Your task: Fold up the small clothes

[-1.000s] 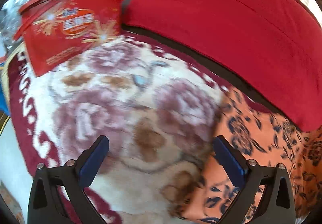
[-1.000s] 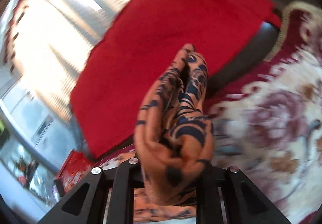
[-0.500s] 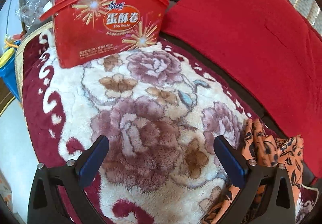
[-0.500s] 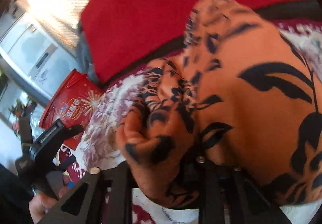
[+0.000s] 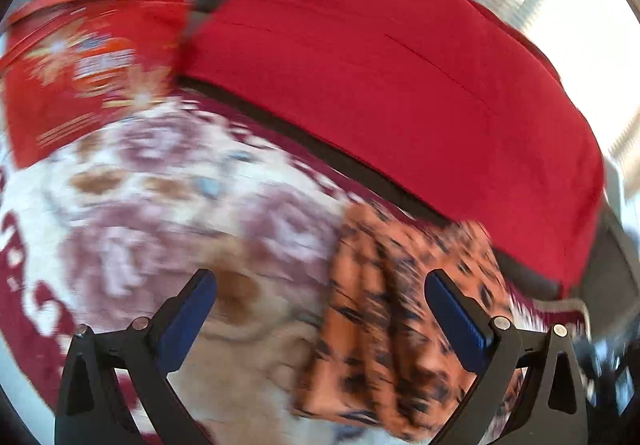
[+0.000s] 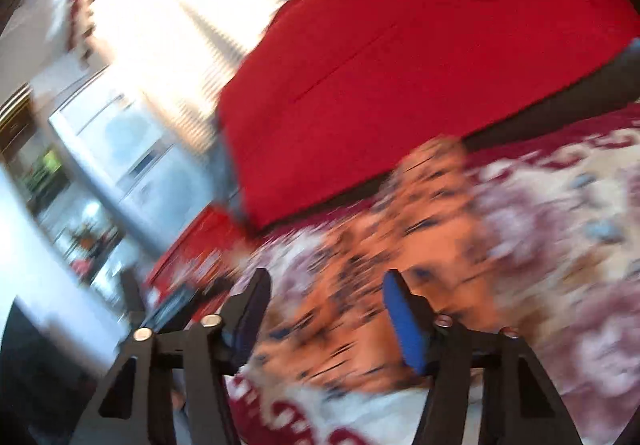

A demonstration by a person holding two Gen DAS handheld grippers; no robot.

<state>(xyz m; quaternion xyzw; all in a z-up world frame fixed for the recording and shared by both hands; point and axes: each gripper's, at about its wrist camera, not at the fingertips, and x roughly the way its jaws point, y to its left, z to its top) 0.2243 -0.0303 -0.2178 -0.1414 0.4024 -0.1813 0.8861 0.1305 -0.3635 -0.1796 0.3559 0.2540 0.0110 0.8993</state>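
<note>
R gripper (image 6: 326, 309): jaws have just been opening; they now stand parted w/ a clear gap, nothing pinched. The orange cloth (image 6: 360, 285) w/ dark print lies past the tips on the blanket, not between the pads as far as the blur lets me tell. Reads as a let-go: piece set down, tool free for the next hold.

L gripper (image 5: 320, 309): jaws wide apart, empty. The same orange cloth (image 5: 404, 317) sits bunched in soft folds under its R finger (image 5: 452, 317), low R of that view. Prob. lining up for an edge or corner; can't tell if it touches.

Cloth is not flat yet, looks partly gathered, so fold prob. unfinished. Thin, floppy; will slip if pinched shallow.

Surface: plush flowered blanket (image 5: 168, 213), cream w/ pink roses, dark red border. Soft, uneven, so creases won't press sharp.

Further back: red cushion (image 5: 400, 77) along the rear, cloth lying just beside its lower edge. Red printed box (image 5: 80, 73) standing at far L on the blanket, well apart from the cloth. Beyond: bright window (image 6: 168, 5) w/ pale curtains; rest too blurred.
</note>
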